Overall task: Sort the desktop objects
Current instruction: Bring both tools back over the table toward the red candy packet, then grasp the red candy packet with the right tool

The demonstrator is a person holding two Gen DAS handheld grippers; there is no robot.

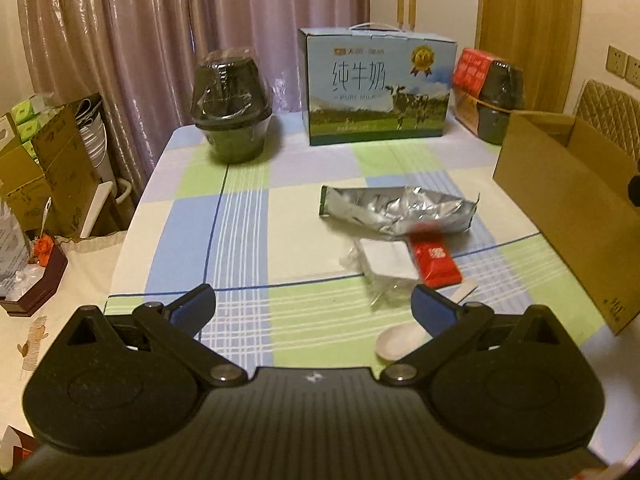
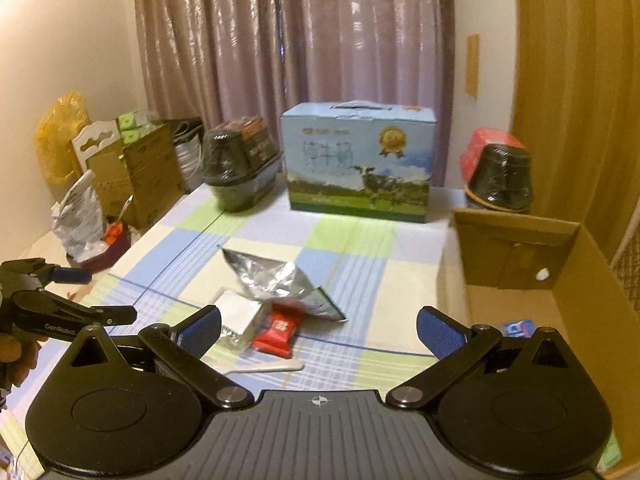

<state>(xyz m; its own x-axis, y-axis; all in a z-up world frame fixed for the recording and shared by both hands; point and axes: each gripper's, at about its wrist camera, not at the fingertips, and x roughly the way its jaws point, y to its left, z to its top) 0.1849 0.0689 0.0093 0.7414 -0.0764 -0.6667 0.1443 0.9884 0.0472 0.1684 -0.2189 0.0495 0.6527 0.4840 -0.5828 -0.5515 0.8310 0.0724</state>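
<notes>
Holding small blue pkt, cardboard box [image 2: 560, 280], milk carton [image 2: 358, 164] shut

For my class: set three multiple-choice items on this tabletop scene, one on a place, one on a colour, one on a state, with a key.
1. Where does the red packet lie?
A. inside the cardboard box
B. on the tablecloth, beside the silver foil bag
C. on top of the milk carton

2. What colour are the gripper pads?
A. blue
B. yellow
C. white

3. How do the jaws of the left gripper stand?
A. shut on the spoon
B. shut on nothing
C. wide open, holding nothing

Key: B, it lies against the silver foil bag; A, both fingers carry blue pads; C, only tablecloth shows between them.
</notes>
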